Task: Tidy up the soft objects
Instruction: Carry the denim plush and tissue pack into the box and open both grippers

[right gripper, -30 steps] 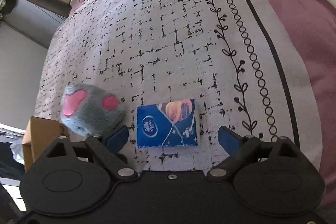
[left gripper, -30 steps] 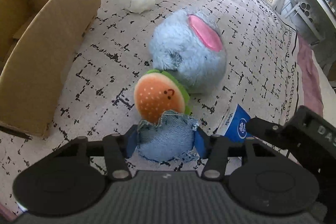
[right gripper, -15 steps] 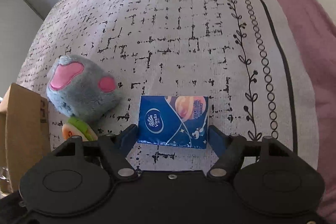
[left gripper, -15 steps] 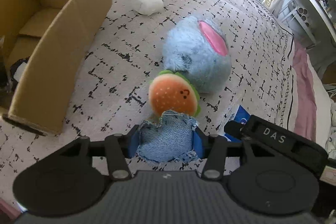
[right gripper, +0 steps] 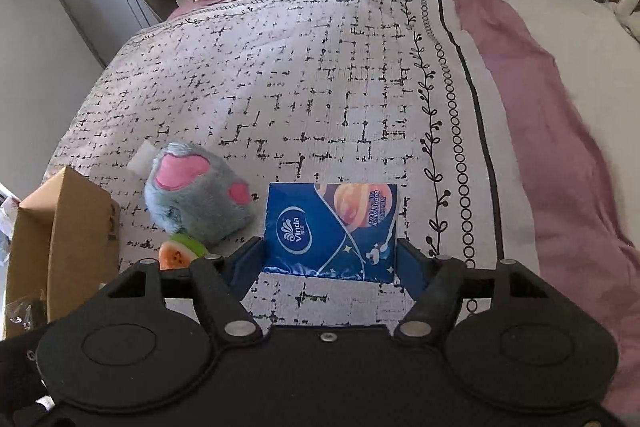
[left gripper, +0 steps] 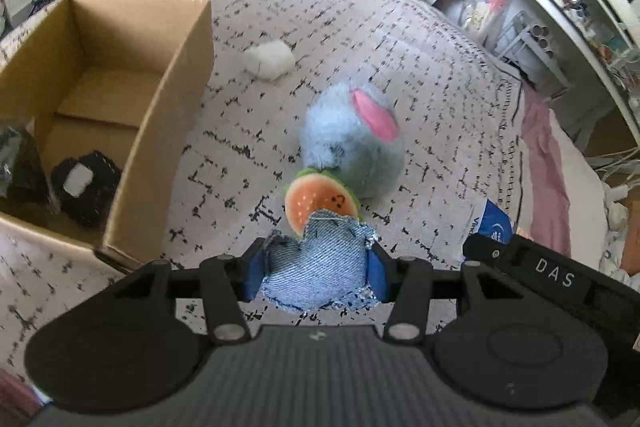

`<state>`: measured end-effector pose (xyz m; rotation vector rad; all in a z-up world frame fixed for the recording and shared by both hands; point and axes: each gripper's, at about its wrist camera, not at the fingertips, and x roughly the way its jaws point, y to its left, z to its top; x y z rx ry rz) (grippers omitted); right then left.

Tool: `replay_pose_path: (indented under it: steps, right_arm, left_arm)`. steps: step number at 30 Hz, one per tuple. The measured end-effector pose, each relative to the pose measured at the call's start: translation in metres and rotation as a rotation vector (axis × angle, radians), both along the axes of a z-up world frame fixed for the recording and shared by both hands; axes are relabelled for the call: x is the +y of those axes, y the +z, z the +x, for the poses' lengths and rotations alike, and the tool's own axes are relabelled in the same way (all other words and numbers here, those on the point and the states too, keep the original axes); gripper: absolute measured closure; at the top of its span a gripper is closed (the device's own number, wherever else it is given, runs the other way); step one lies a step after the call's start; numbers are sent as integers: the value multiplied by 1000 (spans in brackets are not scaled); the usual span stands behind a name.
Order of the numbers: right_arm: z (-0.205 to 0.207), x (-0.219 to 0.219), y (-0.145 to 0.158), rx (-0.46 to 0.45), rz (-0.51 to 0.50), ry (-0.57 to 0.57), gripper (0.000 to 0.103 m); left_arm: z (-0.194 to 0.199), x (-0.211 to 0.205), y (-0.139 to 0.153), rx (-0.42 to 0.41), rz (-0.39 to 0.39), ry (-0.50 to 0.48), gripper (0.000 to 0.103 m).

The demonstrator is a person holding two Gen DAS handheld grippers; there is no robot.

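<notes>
Denim cushion sits clamped between the blue pads of the left gripper, its frayed edges sticking out past both fingers. Directly ahead at 12 o'clock from the cushion, a small burger plush lies on the patterned bedspread, its orange bun partly hidden behind the denim's top edge. Touching the burger at its 1 o'clock is a fluffy grey-blue plush with a pink patch. Farther off, at 11 o'clock from that plush, a white wad rests on the bedspread. An open cardboard box stands at 10 o'clock from the left gripper, with a black item bearing a white patch on its floor. At 3 o'clock from the cushion, the corner of a blue tissue pack shows above the other gripper's black body.

In the right wrist view, the right gripper has its fingers closed against both sides of the Vinda tissue pack, which lies flat over the bedspread; whether it is lifted clear I cannot tell. At 9 o'clock from the pack is the grey-blue plush, with the burger plush at its 6 o'clock and the cardboard box beyond at the left edge. A mauve blanket runs along the right side of the bedspread.
</notes>
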<state>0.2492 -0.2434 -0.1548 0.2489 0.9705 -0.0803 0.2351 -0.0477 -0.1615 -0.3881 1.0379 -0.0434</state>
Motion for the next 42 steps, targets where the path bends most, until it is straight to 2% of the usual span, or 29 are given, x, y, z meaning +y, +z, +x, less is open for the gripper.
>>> replay_pose_path:
  steps: [12,23,32,42]
  right_arm:
    - [-12,15,31,-60,-12,14,34]
    - [-15,45,51,-94,-40,41,34]
    - [-15,91,60,-107,-60,109,34]
    - [-6,135,68,-133,-17,152,34]
  left_arm:
    - [-8,18,35,-97,9,-41,52]
    - [-4,45,64,-195,56,-148,52]
    - [-5,73,66,-218,70,-156,52]
    - [6,127,64,-185,108,-119,52]
